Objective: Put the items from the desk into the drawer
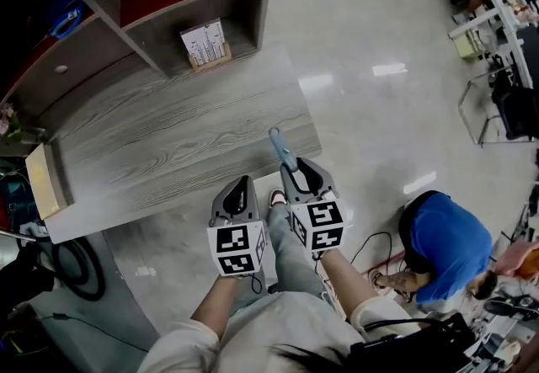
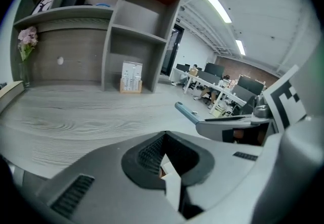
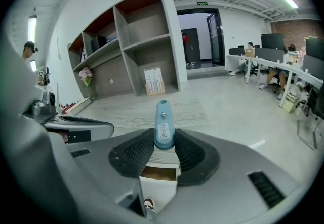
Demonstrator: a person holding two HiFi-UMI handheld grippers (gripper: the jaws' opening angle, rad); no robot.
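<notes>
The right tool (image 3: 164,147) clamps the blue item (image 3: 163,126) over the bench's (image 1: 168,144) near right corner; the left tool (image 2: 164,160) is closed and empty. The grip should probably hold firm until the item is over the drawer, which no view shows.

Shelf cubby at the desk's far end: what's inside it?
A white printed card in a small wooden stand, upright in the cubby. Whatever lies behind the card is covered.
</notes>
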